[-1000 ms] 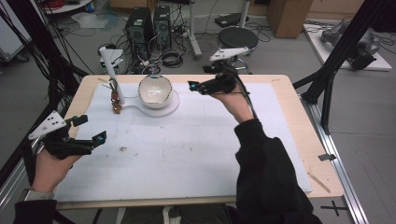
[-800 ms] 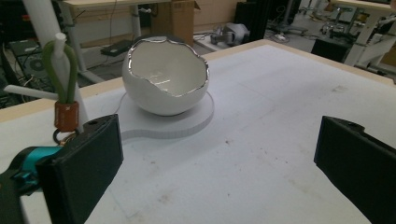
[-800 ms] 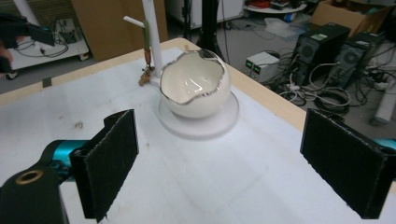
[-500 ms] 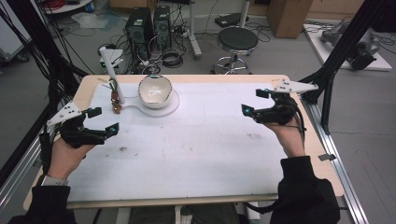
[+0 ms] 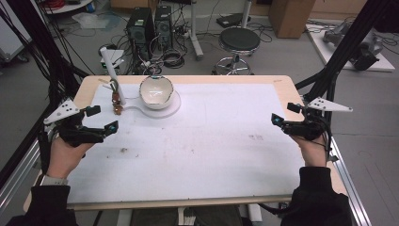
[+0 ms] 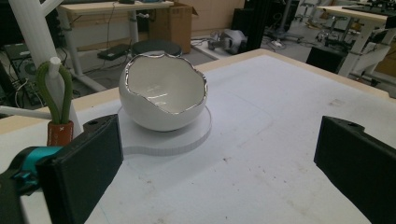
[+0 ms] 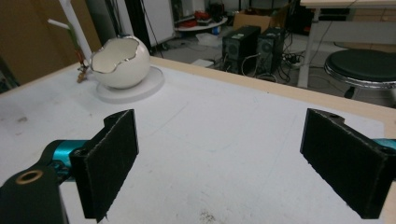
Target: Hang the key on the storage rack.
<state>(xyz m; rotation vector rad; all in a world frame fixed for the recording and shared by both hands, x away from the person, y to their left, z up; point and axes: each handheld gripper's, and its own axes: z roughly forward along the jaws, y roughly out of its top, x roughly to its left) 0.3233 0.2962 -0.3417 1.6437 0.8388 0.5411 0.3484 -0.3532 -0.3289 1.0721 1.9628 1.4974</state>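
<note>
— Where does it stand right now, from your side?

— Both hands are out at the table's edges. The left gripper (image 5: pixel 102 120) sits at the left edge with its jaws wide apart and nothing between them. The right gripper (image 5: pixel 281 115) is at the far right edge, jaws spread too, also empty.

— And the thing they're working with?

— The white eggshell-shaped bowl (image 5: pixel 155 91), the one with the jagged silver rim, rests on a flat white round base (image 5: pixel 173 106) toward the far left of the table (image 5: pixel 226 155). Just beside it a white post (image 5: pixel 113 74) stands with a green loop (image 6: pixel 55 91) hooked over a peg, ending in a small brown piece. The bowl is near the left gripper and well apart from the right one.

— So who should go for it?

— I'd say the left. Its camera looks straight at the bowl (image 6: pixel 162 97), tilted open toward it. My guess is the cleanest way is to come in low and level, keep the jaws open, and take the thin wall at the rim with one pad inside and one outside.

— Risks?

— It's glossy and round, so it may roll or slip if squeezed across the belly. The post is close on that side; I'd steer clear of the loop and close gently
</note>
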